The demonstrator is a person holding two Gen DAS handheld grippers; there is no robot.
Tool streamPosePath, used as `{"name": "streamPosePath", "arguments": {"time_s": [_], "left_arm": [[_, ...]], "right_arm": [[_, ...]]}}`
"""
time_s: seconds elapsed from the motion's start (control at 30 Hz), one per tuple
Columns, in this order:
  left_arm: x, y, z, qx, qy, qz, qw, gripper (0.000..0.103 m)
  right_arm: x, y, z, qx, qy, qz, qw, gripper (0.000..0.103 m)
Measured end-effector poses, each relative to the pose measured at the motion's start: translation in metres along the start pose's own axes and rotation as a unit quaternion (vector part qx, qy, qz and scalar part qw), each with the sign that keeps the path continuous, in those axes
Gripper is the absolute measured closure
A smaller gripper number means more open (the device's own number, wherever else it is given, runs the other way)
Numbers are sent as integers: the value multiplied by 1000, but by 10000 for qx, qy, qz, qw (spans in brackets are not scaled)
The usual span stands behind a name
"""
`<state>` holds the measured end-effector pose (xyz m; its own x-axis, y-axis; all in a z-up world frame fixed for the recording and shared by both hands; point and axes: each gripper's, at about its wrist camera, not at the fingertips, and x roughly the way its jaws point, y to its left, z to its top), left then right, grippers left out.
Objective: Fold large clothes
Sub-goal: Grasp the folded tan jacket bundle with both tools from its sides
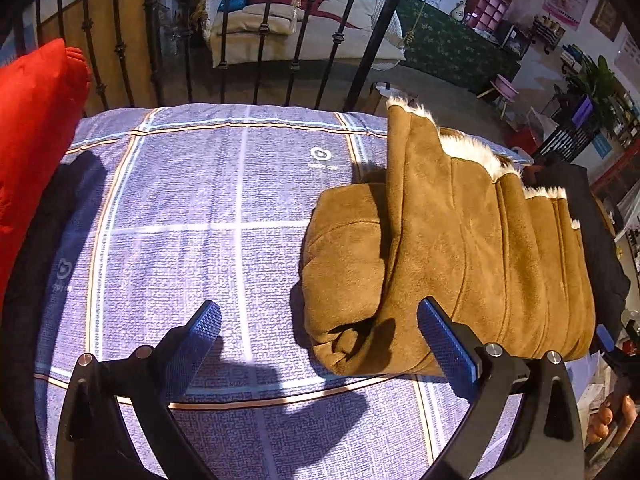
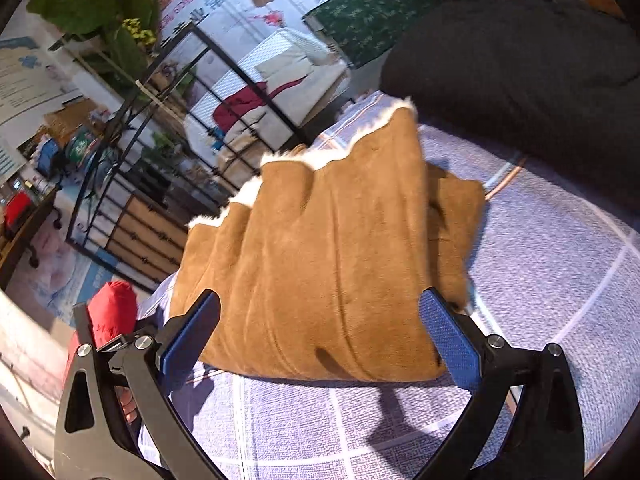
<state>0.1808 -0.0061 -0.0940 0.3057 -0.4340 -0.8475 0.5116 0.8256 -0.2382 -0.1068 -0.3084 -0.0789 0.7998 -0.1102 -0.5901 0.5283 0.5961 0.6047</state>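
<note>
A brown suede coat point(image 1: 460, 248) with white fur trim lies folded into a thick bundle on the purple checked bedspread point(image 1: 200, 200). My left gripper point(image 1: 320, 340) is open and empty, hovering just before the bundle's near left corner. In the right wrist view the same coat point(image 2: 320, 260) fills the middle, fur edge at the far side. My right gripper point(image 2: 320, 332) is open and empty, its fingers spread on both sides of the bundle's near edge, not clamping it.
A red padded garment point(image 1: 36, 136) lies at the bed's left edge and shows in the right wrist view point(image 2: 114, 312). A black garment point(image 2: 520, 80) lies beside the coat. A black iron bed rail point(image 1: 260, 32) stands behind the bed.
</note>
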Motion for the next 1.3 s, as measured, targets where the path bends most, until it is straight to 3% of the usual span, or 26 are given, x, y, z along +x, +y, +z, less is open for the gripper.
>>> {"name": "streamPosePath", "arguments": {"time_s": [0.1, 0.27, 0.43, 0.53, 0.7, 0.8, 0.93, 1.13, 1.3], "left_arm": [[14, -4, 3, -148, 178, -358, 9991, 6], [37, -1, -2, -475, 408, -355, 9974, 6], [50, 10, -6, -865, 466, -724, 9925, 5], [57, 15, -1, -916, 497, -907, 9904, 5], [69, 15, 13, -824, 560, -1131, 9886, 5], [81, 17, 23, -885, 700, -1412, 9835, 5], [101, 17, 38, -942, 891, -1714, 9766, 5], [116, 12, 47, -820, 1183, -1748, 9740, 5], [101, 0, 41, -732, 853, -1445, 9831, 16]], "right_arm": [[-1, -13, 6, 246, 83, 122, 9996, 5], [7, -33, 9, 545, 263, 134, 9981, 5], [24, -58, 12, 987, 437, 279, 9938, 5], [39, -73, 17, 1322, 552, 482, 9885, 5], [66, -92, 21, 1581, 790, 425, 9833, 5], [85, -102, 16, 1853, 1000, 615, 9757, 5], [98, -103, 18, 1885, 993, 705, 9745, 5], [113, -105, 26, 1830, 1143, 761, 9735, 4], [111, -97, 24, 1624, 1062, 528, 9796, 10]]}}
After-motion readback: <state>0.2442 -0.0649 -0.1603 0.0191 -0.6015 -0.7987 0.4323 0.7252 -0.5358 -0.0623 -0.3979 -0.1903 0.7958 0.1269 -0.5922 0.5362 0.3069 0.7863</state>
